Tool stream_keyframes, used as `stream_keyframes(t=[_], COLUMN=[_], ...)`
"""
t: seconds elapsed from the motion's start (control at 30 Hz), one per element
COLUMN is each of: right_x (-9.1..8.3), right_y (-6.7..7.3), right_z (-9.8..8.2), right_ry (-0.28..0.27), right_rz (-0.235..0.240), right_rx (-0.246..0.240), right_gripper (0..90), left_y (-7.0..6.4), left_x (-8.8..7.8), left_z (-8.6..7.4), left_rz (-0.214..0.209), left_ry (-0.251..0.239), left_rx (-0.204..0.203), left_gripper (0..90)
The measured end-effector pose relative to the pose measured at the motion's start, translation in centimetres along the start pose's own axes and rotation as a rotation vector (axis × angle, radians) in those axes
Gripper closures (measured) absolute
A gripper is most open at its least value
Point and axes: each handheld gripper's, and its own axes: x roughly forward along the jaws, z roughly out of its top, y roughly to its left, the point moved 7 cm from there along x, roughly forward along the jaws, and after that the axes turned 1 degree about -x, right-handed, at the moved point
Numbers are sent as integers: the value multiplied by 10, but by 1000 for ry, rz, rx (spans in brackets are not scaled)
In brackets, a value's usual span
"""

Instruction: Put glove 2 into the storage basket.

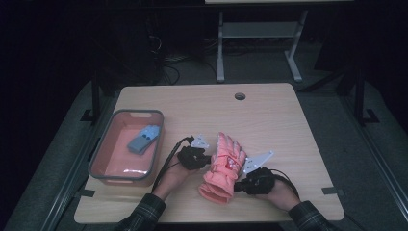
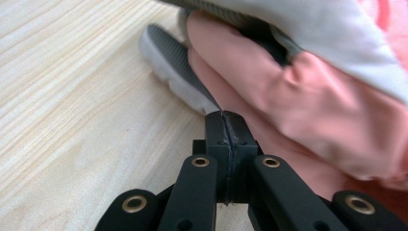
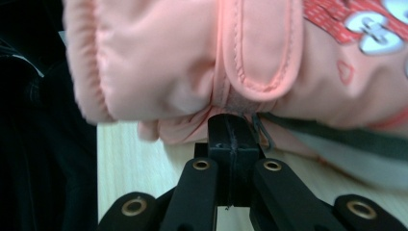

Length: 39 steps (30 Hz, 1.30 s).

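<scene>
A pink padded glove [image 1: 223, 166] with a grey palm lies slanted near the table's front middle, fingers pointing away and cuff toward the person. My left gripper [image 1: 208, 158] meets it from the left at mid-length. In the left gripper view the jaws [image 2: 225, 118] are shut, with a thin edge of the glove [image 2: 312, 96] by the grey thumb pinched at their tips. My right gripper [image 1: 239, 182] comes in from the right by the cuff. In the right gripper view its shut jaws [image 3: 232, 122] nip the fabric under the wrist strap of the glove [image 3: 168, 62], which hangs above the tabletop.
A pink bin with a grey rim [image 1: 109, 139] stands at the table's left and holds a blue-grey glove [image 1: 143, 139]. A cable hole [image 1: 239, 96] sits near the far edge. A white desk frame [image 1: 220, 48] stands on the floor beyond the table.
</scene>
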Motion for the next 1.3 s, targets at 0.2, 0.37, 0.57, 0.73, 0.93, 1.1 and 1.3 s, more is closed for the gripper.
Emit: stream_keyframes(t=[0.2, 0.37, 0.57, 0.73, 0.93, 1.1, 1.3], right_x=[16, 3, -31, -57, -57, -48, -32], right_y=[8, 3, -11, -21, -30, -34, -41], right_z=[8, 7, 9, 22, 32, 34, 26], right_ry=[22, 7, -59, -132, -154, -146, -92], right_rz=[8, -21, -102, -171, -199, -202, -212], right_rx=[-40, -23, 26, 51, 52, 62, 72], right_gripper=[900, 900, 900, 900, 900, 900, 900], left_y=[1, 8, 13, 9, -1, -7, -12], left_x=[-2, -14, -41, -60, -66, -62, -55], left_z=[-1, 1, 8, 20, 29, 35, 37], left_rz=[-2, 13, 37, 13, -35, -46, -51], left_ry=[-1, -8, -30, -71, -82, -81, -52], left_rx=[-4, -31, -61, -104, -76, -68, -37], left_gripper=[894, 861, 711, 505, 344, 253, 207])
